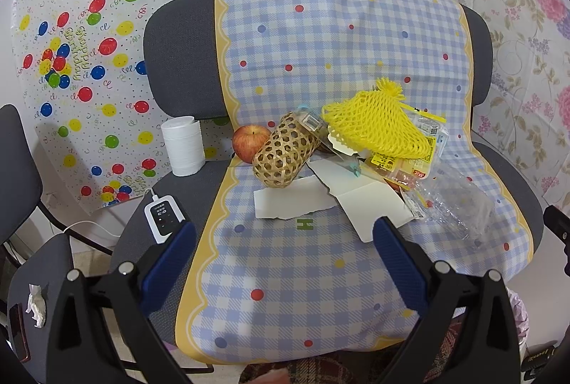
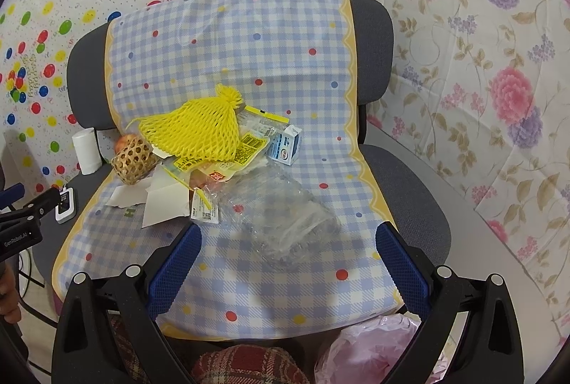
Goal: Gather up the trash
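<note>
Both my grippers hover over the chair seat, trash heaped at its back edge.

My left gripper point(image 1: 285, 234) and right gripper point(image 2: 288, 238) are spread wide, empty. I count one yellow foam net point(image 2: 194, 131), one milk carton point(image 2: 285, 145), one clear plastic bag point(image 2: 285, 223), two torn papers point(image 1: 295, 202), plus one apple point(image 1: 249, 141), one woven basket point(image 1: 285, 152).

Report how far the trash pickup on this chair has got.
Nothing looks collected yet. The left hand-held gripper and the right hand-held gripper are both open and empty above the seat. Still on the chair: yellow foam net, clear plastic bag, torn paper, snack wrappers and a small carton. A pink bag waits below the seat edge.
</note>
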Available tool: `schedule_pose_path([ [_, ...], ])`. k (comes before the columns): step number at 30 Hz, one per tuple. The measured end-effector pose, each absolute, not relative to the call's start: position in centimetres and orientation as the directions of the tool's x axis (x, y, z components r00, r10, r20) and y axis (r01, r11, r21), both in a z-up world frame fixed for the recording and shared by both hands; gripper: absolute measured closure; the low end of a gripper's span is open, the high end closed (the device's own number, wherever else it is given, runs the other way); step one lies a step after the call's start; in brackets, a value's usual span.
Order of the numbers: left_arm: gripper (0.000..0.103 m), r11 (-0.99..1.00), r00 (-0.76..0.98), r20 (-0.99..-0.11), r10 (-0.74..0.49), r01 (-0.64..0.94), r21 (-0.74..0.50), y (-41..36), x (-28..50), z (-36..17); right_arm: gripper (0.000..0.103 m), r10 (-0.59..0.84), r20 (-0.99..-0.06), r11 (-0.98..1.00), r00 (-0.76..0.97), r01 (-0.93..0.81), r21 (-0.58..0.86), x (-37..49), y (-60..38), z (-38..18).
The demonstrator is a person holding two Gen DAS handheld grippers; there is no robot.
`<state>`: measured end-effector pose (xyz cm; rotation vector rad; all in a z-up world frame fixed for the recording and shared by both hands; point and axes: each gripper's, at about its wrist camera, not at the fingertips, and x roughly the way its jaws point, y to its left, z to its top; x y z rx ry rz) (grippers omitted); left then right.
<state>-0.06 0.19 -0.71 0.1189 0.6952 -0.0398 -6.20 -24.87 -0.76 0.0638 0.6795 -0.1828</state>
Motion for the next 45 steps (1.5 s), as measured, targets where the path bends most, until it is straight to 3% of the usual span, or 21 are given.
schedule_pose_path([
  [23,0.006,0.993,0.764,-0.645,0.002,0.073,0.090,0.5,0.0,-1.4,0.006,-0.143,-0.633,0.983,0.760,0.186,0.002,-6.1,-24.9,-1.0],
  [28,0.006,0.994,0.763,-0.647,0.007,0.066,0.089,0.9,0.3,-1.5,0.006,-0.088,-0.642,0.990,0.762,0.139,0.029,-5.2,-24.1,-1.4],
  [40,0.006,0.998,0.760,-0.650,-0.004,0.044,0.045,3.9,3.9,-3.4,0.006,0.000,-0.603,1.000,0.798,-0.015,-0.020,3.2,-20.1,-2.0],
  [45,0.006,0.999,0.779,-0.626,0.028,-0.001,0.044,5.4,5.9,-4.3,0.006,-0.038,-0.611,0.995,0.790,-0.028,-0.099,8.1,-17.7,-3.7],
])
